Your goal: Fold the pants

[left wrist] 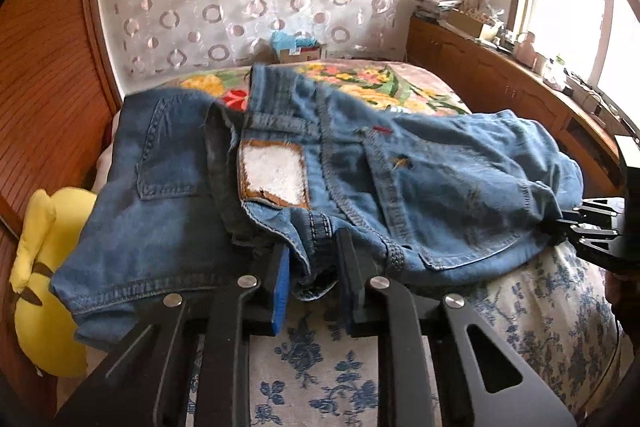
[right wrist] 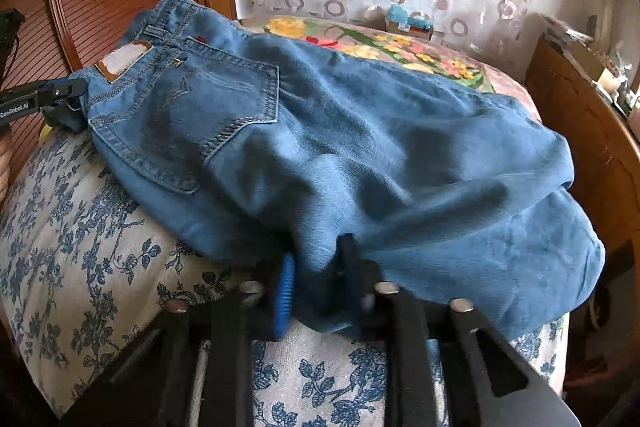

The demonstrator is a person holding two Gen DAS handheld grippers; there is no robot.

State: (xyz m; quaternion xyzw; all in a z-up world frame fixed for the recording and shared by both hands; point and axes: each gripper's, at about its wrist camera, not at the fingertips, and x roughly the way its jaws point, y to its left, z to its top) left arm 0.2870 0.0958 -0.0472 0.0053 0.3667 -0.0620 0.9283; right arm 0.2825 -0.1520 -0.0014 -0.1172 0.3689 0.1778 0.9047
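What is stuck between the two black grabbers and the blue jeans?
Nothing visible. The left gripper already pinches the blue denim jeans at the waistband, and the right gripper pinches the cloth further along.

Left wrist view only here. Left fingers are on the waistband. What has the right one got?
Observer: The right gripper is shut on denim well down the jeans, past the back pocket.
Operator: Is the leg end flat?
Observer: No, it bulges in a rounded fold at the right edge of the right wrist view, near the wooden cabinet.
Operator: And my left gripper, seen from there?
Observer: The left gripper pinches the waistband next to the leather patch.
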